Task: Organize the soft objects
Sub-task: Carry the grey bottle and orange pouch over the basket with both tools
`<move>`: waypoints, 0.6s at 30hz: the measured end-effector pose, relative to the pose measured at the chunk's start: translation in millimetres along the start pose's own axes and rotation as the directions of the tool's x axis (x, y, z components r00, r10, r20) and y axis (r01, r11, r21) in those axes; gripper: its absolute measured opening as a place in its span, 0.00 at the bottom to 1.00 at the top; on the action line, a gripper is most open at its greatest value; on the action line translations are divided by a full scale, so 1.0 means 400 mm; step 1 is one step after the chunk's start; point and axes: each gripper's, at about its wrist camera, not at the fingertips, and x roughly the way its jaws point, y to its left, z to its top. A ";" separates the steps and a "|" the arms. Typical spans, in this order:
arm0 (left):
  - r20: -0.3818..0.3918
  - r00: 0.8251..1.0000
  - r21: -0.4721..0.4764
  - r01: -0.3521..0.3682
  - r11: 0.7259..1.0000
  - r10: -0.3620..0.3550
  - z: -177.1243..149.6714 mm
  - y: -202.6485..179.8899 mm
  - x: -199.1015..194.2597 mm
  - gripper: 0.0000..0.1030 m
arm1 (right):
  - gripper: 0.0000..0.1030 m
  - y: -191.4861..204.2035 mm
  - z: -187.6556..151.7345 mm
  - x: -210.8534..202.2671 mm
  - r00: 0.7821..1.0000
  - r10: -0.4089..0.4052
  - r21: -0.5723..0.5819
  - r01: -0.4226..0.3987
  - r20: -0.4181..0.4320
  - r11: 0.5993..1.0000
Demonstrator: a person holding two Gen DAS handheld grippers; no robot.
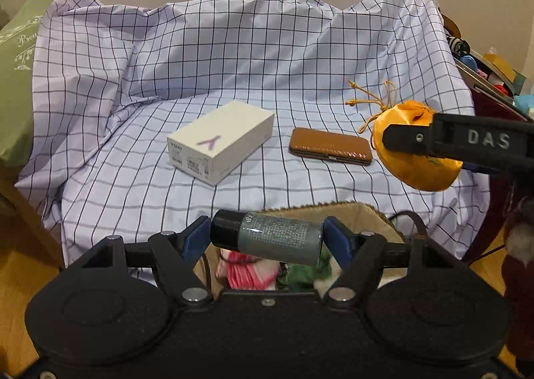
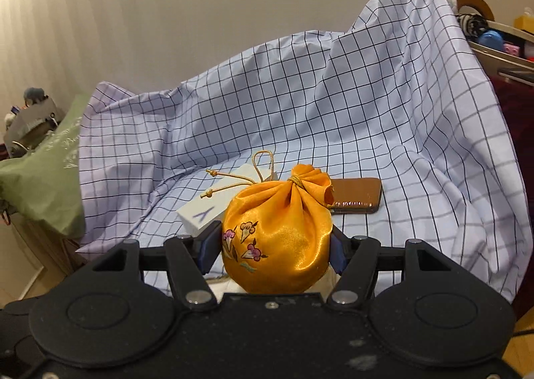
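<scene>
My left gripper (image 1: 267, 239) is shut on a grey bottle with a black cap (image 1: 267, 236), held sideways above a woven basket (image 1: 363, 212) that holds pink and green soft items (image 1: 247, 274). My right gripper (image 2: 276, 250) is shut on an orange satin drawstring pouch (image 2: 278, 235) with embroidered flowers; in the left wrist view the pouch (image 1: 414, 165) hangs at the right, above the cloth's front right edge, with the right gripper (image 1: 400, 138) clamped on it. A white box (image 1: 222, 140) and a brown leather case (image 1: 330, 145) lie on the checked cloth (image 1: 233, 55).
The checked cloth drapes over a seat and its back. A green cushion (image 1: 16, 78) lies at the left. A cluttered shelf (image 1: 494, 78) stands at the right. Wooden floor (image 1: 20, 275) shows below. A dark red object (image 1: 520, 265) is at the far right.
</scene>
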 end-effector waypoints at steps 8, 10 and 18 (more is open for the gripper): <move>-0.030 0.998 -0.033 0.052 0.998 -0.053 -0.011 -0.017 -0.027 0.66 | 0.61 -0.017 -0.057 -0.102 1.000 0.010 0.056 -0.011 0.029 0.998; -0.042 0.997 -0.042 0.067 0.997 -0.069 -0.011 -0.022 -0.029 0.66 | 0.61 -0.024 -0.063 -0.114 1.000 0.000 0.076 -0.002 0.028 0.997; -0.113 0.993 -0.022 0.042 0.999 -0.044 -0.037 -0.042 -0.012 0.66 | 0.61 -0.028 -0.089 -0.117 0.996 -0.094 0.089 0.094 -0.004 0.992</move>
